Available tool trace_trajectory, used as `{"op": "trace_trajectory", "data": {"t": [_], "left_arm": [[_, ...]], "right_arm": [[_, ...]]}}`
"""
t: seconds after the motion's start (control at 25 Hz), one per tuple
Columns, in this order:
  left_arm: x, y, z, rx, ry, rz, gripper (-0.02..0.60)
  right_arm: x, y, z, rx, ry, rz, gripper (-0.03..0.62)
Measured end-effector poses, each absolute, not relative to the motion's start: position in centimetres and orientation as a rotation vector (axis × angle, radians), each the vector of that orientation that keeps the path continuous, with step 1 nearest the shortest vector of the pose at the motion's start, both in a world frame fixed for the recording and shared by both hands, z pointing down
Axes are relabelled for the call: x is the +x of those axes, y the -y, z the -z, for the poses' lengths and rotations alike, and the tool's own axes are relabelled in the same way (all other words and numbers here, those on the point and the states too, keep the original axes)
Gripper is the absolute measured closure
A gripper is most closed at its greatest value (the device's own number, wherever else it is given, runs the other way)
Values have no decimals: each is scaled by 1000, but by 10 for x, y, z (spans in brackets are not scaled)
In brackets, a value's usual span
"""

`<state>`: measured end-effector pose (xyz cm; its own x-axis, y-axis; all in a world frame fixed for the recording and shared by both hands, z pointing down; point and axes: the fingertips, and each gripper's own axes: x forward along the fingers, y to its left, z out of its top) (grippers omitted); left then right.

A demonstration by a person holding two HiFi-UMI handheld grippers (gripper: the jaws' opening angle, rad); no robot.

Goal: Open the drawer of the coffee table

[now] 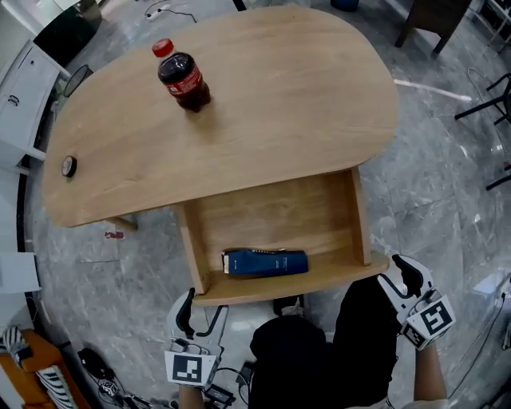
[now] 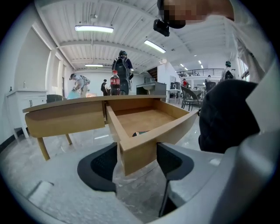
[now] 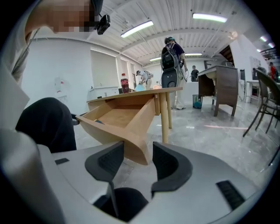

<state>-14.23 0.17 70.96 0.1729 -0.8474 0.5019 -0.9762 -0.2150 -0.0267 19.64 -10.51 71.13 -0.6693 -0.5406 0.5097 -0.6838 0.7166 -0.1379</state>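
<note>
The wooden coffee table (image 1: pixel 255 112) has its drawer (image 1: pixel 279 209) pulled far out toward me. A dark blue oblong device (image 1: pixel 265 262) lies in the drawer near its front panel. My left gripper (image 1: pixel 204 307) is at the drawer's front left corner (image 2: pixel 133 151). That corner shows between its wide-apart pads, and no pad presses on it. My right gripper (image 1: pixel 397 275) hangs just off the front right corner (image 3: pixel 138 146), open, with a gap beside the wood. In the gripper views the left gripper (image 2: pixel 136 162) and the right gripper (image 3: pixel 138 161) both face the drawer.
A cola bottle (image 1: pixel 182 78) stands on the tabletop at the back left, and a small round object (image 1: pixel 69 165) lies near the left rim. My dark trouser legs (image 1: pixel 319 351) are just below the drawer front. A chair (image 1: pixel 435 20) stands at the far right on the marble floor.
</note>
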Motion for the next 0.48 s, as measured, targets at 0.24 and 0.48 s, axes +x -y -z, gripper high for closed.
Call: {"op": "trace_trajectory", "data": {"t": [0.24, 0.48], "left_arm": [[-145, 7, -649, 2139, 1604, -695, 301], [-144, 23, -532, 2068, 1643, -498, 301]], "right_arm": [[190, 110, -646, 1071, 2444, -614, 382], [168, 93, -565, 1108, 2360, -679, 382]]}}
